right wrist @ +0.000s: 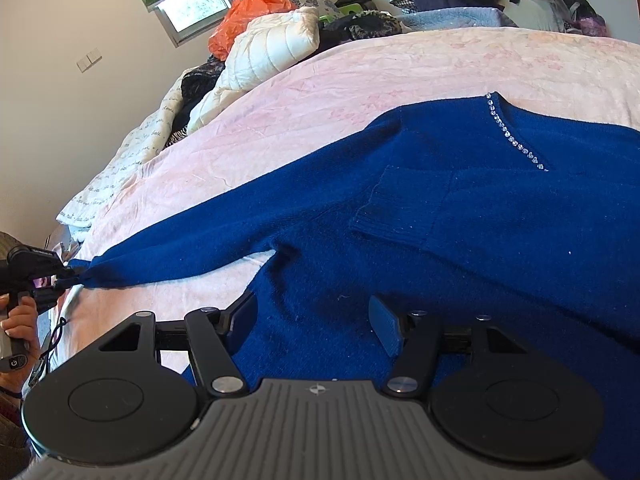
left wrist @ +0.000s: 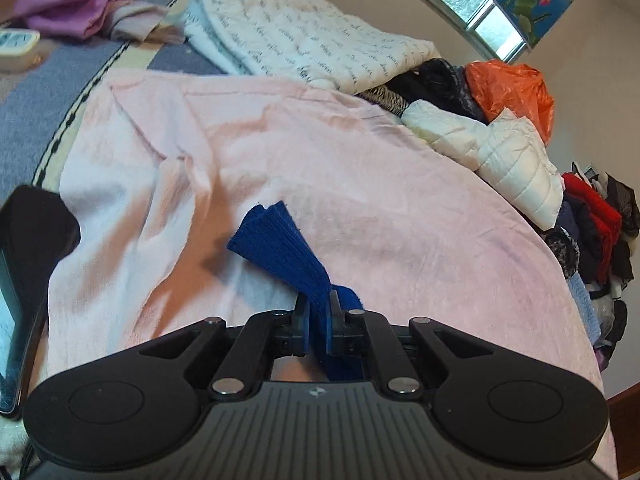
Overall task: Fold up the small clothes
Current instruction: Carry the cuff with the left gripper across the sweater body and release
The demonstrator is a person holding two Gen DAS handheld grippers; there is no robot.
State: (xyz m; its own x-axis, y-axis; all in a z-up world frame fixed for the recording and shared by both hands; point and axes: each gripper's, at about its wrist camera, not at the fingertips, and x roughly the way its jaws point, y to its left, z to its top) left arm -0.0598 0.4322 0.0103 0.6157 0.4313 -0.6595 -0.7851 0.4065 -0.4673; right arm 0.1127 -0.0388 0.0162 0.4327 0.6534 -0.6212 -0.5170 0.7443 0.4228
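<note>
A dark blue knit sweater (right wrist: pixel 460 216) lies spread on the pink blanket (right wrist: pixel 360 76), its neckline trimmed with small clear stones (right wrist: pixel 516 142). One sleeve is folded across the chest. The other sleeve stretches out to the left, where my left gripper (right wrist: pixel 66 276) pinches its cuff. In the left wrist view that ribbed blue cuff (left wrist: pixel 280 248) sticks out past my left gripper (left wrist: pixel 319 304), whose jaws are shut on it. My right gripper (right wrist: pixel 312 316) hovers over the sweater's lower body, jaws wide apart, nothing clamped between them.
A white printed quilt (left wrist: pixel 296 40), a white puffer jacket (left wrist: pixel 500 152), an orange plastic bag (left wrist: pixel 508 88) and piled dark clothes (left wrist: pixel 592 216) edge the blanket. Purple cloth (left wrist: pixel 76 4) and a white power strip (left wrist: pixel 16 46) lie far left. A hand (right wrist: pixel 18 316) holds the left gripper's handle.
</note>
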